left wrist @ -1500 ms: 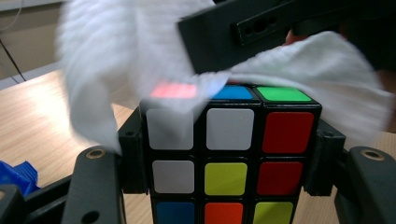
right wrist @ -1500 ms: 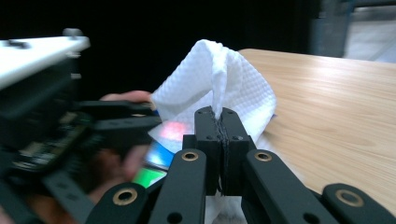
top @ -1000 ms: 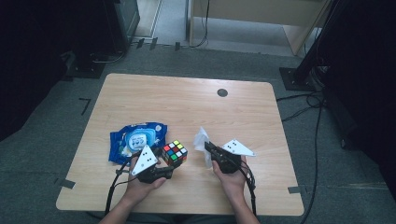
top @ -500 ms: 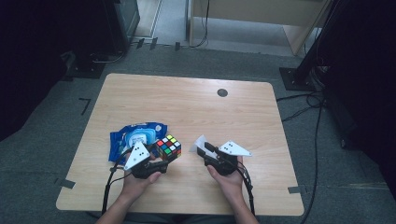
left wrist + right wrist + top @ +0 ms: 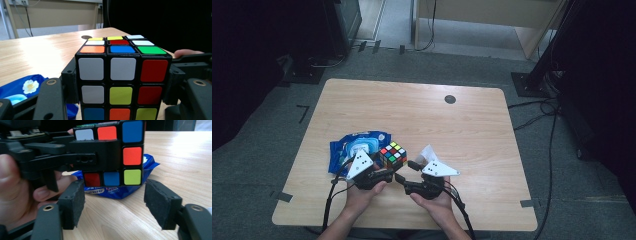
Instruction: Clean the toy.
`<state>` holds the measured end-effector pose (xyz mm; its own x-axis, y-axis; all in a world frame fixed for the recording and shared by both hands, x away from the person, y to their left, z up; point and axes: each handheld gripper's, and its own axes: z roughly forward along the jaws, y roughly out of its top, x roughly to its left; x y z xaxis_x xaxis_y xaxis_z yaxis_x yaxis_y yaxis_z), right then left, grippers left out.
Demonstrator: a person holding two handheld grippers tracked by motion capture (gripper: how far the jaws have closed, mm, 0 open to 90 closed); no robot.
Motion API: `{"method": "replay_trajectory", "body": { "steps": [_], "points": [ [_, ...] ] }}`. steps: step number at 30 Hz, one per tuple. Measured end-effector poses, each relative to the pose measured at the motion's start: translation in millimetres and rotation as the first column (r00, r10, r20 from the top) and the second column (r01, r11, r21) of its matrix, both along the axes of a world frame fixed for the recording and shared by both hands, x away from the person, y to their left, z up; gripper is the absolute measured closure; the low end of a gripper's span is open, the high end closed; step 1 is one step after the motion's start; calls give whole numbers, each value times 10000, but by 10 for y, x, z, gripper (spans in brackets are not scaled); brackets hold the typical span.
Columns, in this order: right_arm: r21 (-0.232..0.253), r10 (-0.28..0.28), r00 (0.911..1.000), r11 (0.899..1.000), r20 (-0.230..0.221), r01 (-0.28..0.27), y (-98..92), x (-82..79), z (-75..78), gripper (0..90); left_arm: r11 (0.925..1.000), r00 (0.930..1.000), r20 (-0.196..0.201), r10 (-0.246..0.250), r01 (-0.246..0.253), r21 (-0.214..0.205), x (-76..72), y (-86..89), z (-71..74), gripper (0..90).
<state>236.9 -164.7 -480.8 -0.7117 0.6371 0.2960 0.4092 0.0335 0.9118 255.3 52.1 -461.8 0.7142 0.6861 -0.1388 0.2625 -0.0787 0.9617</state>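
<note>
Two grippers meet at the near edge of the pale wooden table (image 5: 472, 125), and we see one thing between them: the glossy plastic puzzle cube with coloured stickers on black edges (image 5: 393, 154). The left gripper (image 5: 120, 97) is clamped on it, its black jaws pressing the cube's left and right faces, so the cube sits lifted just above the tabletop, near the table's left-centre. The right gripper (image 5: 113, 207) has just been opening its jaws; its rough, foam-like dark pads (image 5: 161, 203) stand wide apart with nothing between them, the wood showing through the gap. The relation that matters is this: from the right gripper the cube lies straight ahead and slightly higher, just to its left in the scene, with the lower layer of stickers just above the line of the open pads. The cube has no long axis, so any square-on approach should serve. Behind the cube lies a crinkly blue soft-plastic pack with a white flower print (image 5: 354, 150), flat on the table. A small white scrap (image 5: 428, 151), perhaps paper, sits by the right gripper.
</note>
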Motion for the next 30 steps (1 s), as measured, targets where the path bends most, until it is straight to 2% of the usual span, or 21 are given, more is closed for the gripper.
{"method": "replay_trajectory", "body": {
  "steps": [4, 8, 12, 16, 19, 23, 25, 28, 30],
  "points": [
    [-64, -219, 9997, 9997, 135, 219, 43, -6, -16, 302, 10000, 10000, -39, -57, 57, 17, -16, -40, -2, 345],
    [-235, -277, 9983, 9993, 509, 289, 85, -27, 4, 282, 9999, 9998, -113, -137, 135, -102, -38, -85, 0, 344],
    [-269, -523, 9961, 9982, 717, 544, 81, -33, 12, 335, 9997, 9996, -115, -251, 250, -38, -52, -102, -3, 344],
    [-644, -498, 9941, 9963, 963, 561, 85, -39, 8, 342, 9994, 9990, -270, -355, 354, -24, -36, -92, -19, 343],
    [-1096, -429, 9916, 9924, 1223, 564, 83, -36, 9, 345, 9990, 9974, -560, -452, 451, -27, -20, -85, -17, 342],
    [-1873, -272, 9813, 9802, 1907, 635, 67, -50, 30, 348, 9969, 9932, -896, -745, 766, 194, 5, -78, 27, 335],
    [-2424, -108, 9707, 9676, 2400, 707, 54, -65, 52, 348, 9952, 9894, -1135, -902, 941, 288, 18, -77, 55, 326],
    [-2878, 120, 9621, 9552, 2725, 696, 39, -78, 71, 350, 9936, 9830, -1512, -1044, 1096, 262, 40, -77, 84, 306],
    [-3263, 321, 9544, 9427, 2970, 698, 43, -92, 79, 350, 9927, 9780, -1768, -1104, 1173, 291, 55, -85, 95, 297]
  ]
}}
